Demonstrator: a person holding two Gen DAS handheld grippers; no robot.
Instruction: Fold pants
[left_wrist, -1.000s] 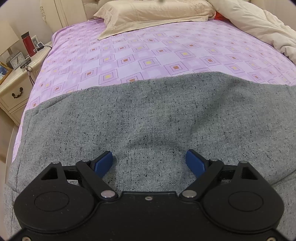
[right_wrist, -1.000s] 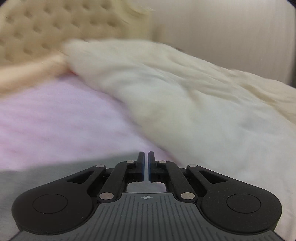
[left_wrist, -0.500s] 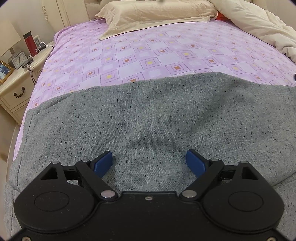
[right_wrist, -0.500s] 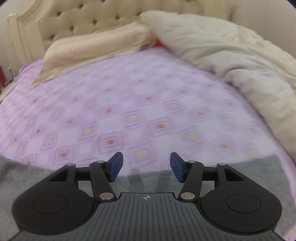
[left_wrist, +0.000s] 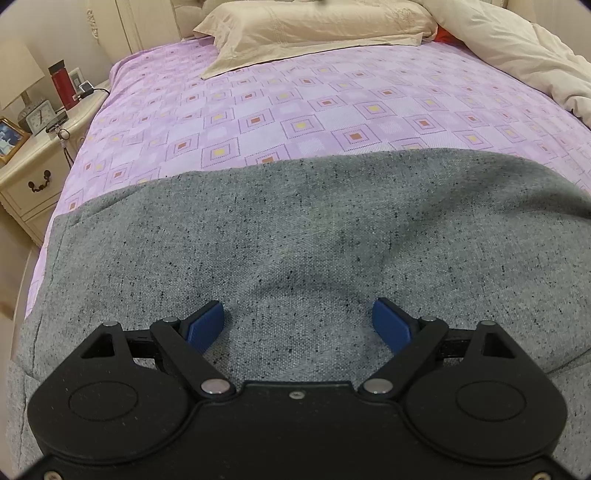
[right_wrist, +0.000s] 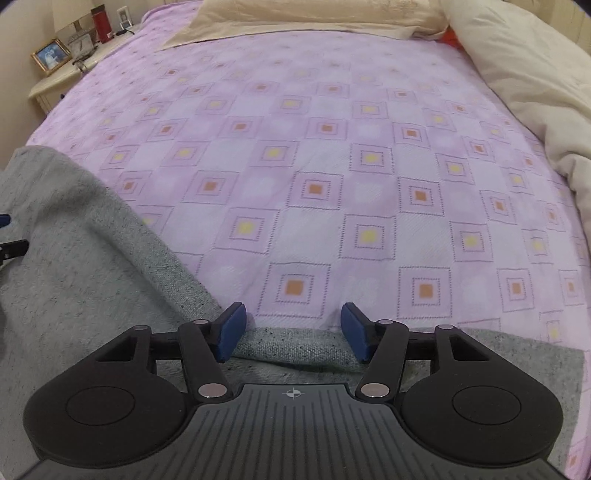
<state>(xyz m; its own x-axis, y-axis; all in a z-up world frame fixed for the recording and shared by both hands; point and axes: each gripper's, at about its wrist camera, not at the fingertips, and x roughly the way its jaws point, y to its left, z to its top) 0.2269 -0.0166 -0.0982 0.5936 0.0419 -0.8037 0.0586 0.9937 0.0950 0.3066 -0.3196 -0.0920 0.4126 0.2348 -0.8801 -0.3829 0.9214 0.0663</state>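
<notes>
No brand, label or readable writing shows in either view; the only printed mark is a small crosshair symbol (right_wrist: 293, 393) on the ribbed body of the right tool (right_wrist: 293, 326).

The grey speckled pants (left_wrist: 295, 236) lie spread flat across the near end of the bed (left_wrist: 332, 110), on the purple sheet patterned with squares. In the right wrist view the pants' far edge (right_wrist: 295, 341) runs just in front of the right tool's blue pads.

The left tool (left_wrist: 298, 325) is released: its blue pads stand wide apart over the grey cloth with nothing pinched between them. It looks the same as a second ago, with the pants under it unchanged.

The right tool differs most. A second ago its pads were nearly together and its view was a blur of the cream duvet (right_wrist: 535, 92) and the headboard. Now it looks down at the sheet and the pants' edge, its pads spread wide and beginning to close again, with the cloth edge between them but not pressed.

On the nightstand (left_wrist: 33, 166) beside the bed stand a red bottle (left_wrist: 61, 86), a clock (left_wrist: 38, 116) and a framed photo (left_wrist: 9, 136).
</notes>
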